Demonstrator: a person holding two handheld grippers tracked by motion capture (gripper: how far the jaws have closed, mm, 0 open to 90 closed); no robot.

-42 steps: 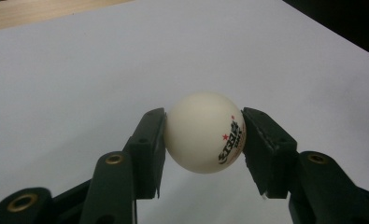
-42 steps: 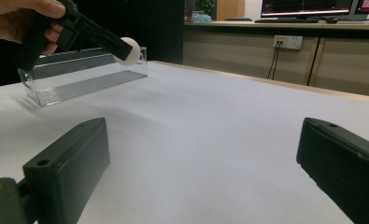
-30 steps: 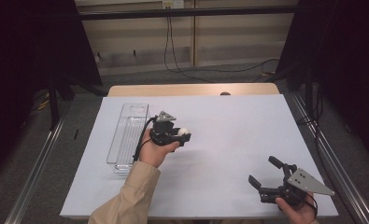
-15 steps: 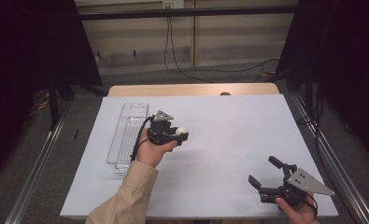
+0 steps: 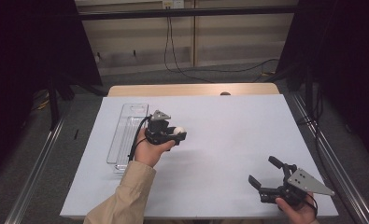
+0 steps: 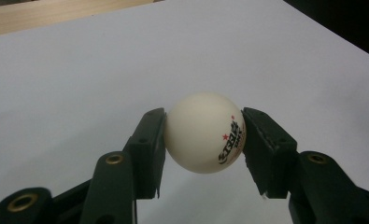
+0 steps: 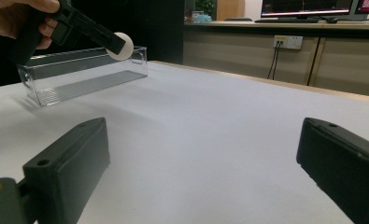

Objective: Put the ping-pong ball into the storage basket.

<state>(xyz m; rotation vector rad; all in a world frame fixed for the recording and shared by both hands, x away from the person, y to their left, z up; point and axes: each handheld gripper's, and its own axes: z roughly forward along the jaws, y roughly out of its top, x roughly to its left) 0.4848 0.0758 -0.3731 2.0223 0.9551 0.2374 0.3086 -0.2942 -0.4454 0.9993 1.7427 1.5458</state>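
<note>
Far left on white-topped desk: clear plastic long rectangular tray, lying flat, long axis running away from person. Just right of it, left hand-held gripper w/ grey plate on top, held above desk in person's left hand, beige sleeve below. Its jaws clamp a small white ping-pong ball w/ red stars + black print, one jaw each side, ball off the surface, near tray's right wall. Well apart at desk's near right corner: right hand-held gripper, jaws spread wide, nothing btwn them, low over desk.
</note>
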